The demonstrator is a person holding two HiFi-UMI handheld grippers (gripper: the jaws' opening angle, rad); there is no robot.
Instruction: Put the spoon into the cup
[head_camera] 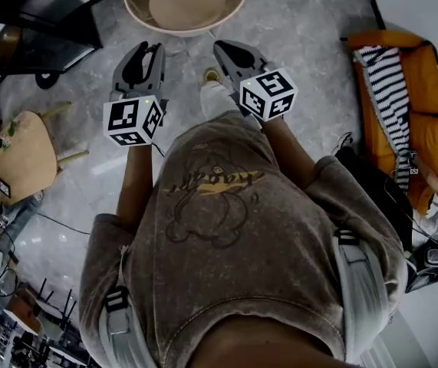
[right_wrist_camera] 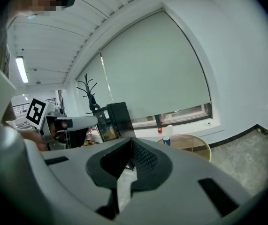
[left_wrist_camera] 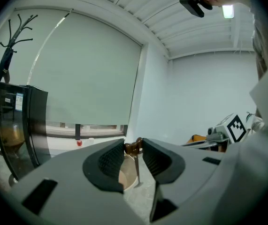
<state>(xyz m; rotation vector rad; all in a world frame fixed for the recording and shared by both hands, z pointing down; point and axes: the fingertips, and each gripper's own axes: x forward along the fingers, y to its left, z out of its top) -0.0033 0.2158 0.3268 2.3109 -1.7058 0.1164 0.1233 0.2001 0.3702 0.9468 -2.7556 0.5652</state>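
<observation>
I hold my two tongs out level toward the one round table (head_camera: 188,31), probably because nothing is picked up yet. The left tongs (head_camera: 148,50) are spread on nothing; the right tongs (head_camera: 226,48) are pressed together, empty. One cup (right_wrist_camera: 166,140) stands on the table, and no spoon shows.

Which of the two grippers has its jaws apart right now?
The left gripper: its jaws stand apart, with the round table showing through the gap. The right gripper has its jaws meeting at the tips. Neither holds anything.
</observation>
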